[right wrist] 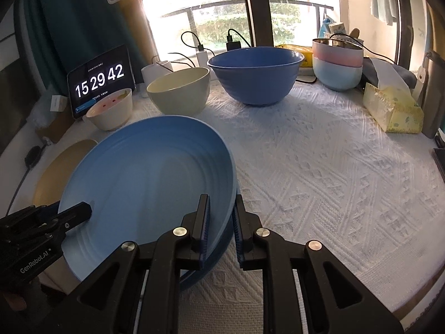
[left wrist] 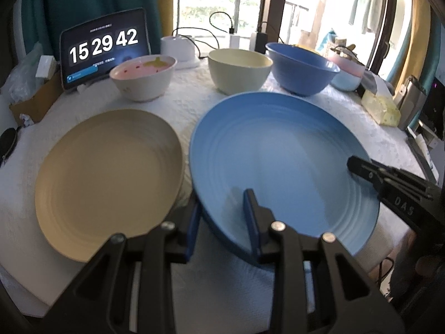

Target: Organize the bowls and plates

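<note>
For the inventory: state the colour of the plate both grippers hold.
Light blue plate, ringed; clearest in the left wrist view.

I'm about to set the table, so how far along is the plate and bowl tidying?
Done: only the pink and light blue bowls sit nested. In hand: the left gripper and right gripper both clamp the blue plate's rim. Left: the tan plate, strawberry bowl, cream bowl and big blue bowl stand separate.

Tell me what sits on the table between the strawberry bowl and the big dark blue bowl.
The cream bowl stands between the strawberry bowl and the dark blue bowl, apart from both. The left wrist view shows it best.
</note>
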`<state>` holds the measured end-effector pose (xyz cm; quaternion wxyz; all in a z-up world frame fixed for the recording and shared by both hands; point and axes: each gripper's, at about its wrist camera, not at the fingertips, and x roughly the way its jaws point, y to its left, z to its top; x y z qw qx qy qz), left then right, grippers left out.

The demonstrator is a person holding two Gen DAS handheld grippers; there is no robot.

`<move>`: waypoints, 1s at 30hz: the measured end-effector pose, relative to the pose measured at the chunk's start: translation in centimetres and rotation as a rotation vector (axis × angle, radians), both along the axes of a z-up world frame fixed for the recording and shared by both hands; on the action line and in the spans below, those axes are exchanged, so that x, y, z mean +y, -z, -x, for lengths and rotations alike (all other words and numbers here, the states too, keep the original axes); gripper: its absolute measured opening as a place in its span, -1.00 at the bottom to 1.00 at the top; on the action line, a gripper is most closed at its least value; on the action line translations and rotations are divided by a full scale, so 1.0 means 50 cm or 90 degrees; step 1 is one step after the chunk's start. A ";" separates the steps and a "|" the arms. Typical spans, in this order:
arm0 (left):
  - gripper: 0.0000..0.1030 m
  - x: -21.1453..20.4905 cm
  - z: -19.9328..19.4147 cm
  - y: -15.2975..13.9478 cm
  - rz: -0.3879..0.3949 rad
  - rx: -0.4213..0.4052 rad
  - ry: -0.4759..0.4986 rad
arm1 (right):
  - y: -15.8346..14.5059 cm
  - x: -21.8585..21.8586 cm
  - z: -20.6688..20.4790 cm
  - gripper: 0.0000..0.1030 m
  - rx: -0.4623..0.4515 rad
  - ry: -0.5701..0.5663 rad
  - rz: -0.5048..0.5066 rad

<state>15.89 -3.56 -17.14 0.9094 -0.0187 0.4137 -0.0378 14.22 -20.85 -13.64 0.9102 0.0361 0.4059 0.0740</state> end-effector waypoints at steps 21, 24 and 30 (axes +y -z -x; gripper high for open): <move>-0.35 0.044 0.013 -0.023 -0.002 -0.038 -0.044 | -0.001 -0.013 0.004 -0.23 -0.010 0.006 0.042; -0.34 0.053 0.014 -0.026 0.000 -0.042 -0.050 | -0.009 0.006 0.015 -0.23 -0.033 -0.015 0.057; -0.08 0.070 0.023 -0.039 0.007 -0.072 -0.051 | -0.009 0.047 0.019 -0.04 -0.043 -0.057 0.102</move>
